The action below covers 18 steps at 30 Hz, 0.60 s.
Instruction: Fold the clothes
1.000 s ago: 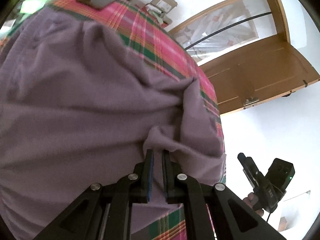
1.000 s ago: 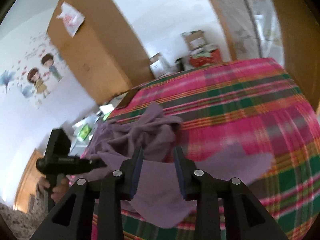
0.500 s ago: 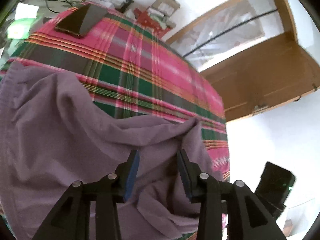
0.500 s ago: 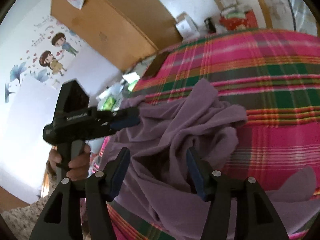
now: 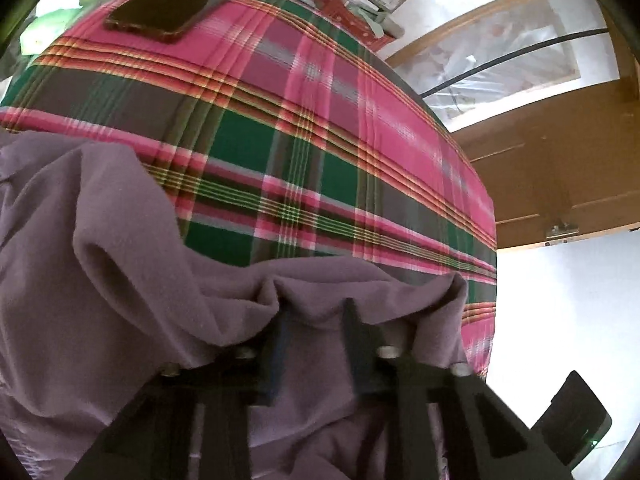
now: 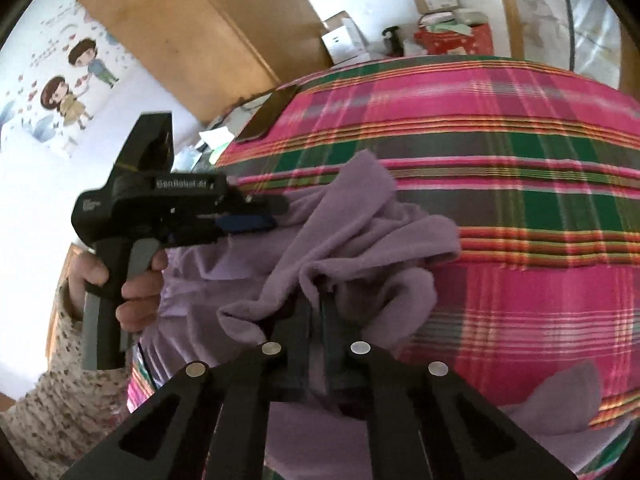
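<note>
The right gripper (image 6: 316, 312) pinches a fold of the purple garment (image 6: 360, 236), jaws nearly closed, probably to lift an edge. The left gripper (image 5: 314, 320) stands open, fabric draped over its fingers. The garment lies rumpled on the plaid-covered table (image 5: 304, 128).

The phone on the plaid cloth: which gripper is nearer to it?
Left, probably. The phone lies at the far left edge; the left gripper is on that side, the right gripper nearer the middle, in the garment.
</note>
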Each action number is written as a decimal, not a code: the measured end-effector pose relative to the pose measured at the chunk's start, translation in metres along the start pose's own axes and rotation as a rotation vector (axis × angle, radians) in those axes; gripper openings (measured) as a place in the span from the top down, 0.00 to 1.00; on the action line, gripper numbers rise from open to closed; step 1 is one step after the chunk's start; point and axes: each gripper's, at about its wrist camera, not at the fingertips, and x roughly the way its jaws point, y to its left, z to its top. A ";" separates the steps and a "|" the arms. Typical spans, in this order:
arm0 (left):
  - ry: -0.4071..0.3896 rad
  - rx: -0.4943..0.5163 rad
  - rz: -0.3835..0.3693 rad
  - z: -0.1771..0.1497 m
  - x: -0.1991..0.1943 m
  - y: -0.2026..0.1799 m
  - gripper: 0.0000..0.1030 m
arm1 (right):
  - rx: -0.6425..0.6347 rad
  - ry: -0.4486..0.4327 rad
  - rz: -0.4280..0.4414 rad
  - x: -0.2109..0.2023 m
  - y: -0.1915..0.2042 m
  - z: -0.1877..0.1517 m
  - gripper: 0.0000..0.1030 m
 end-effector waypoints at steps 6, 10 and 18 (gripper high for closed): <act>-0.058 0.016 0.002 0.007 -0.009 -0.007 0.96 | -0.011 -0.124 -0.034 -0.031 -0.010 0.003 0.96; -0.102 0.021 -0.006 0.013 -0.016 -0.014 0.96 | 0.007 -0.196 -0.064 -0.050 -0.020 0.012 0.97; -0.160 0.029 -0.003 0.033 -0.018 -0.029 0.96 | 0.075 -0.283 -0.165 -0.070 -0.055 0.036 0.97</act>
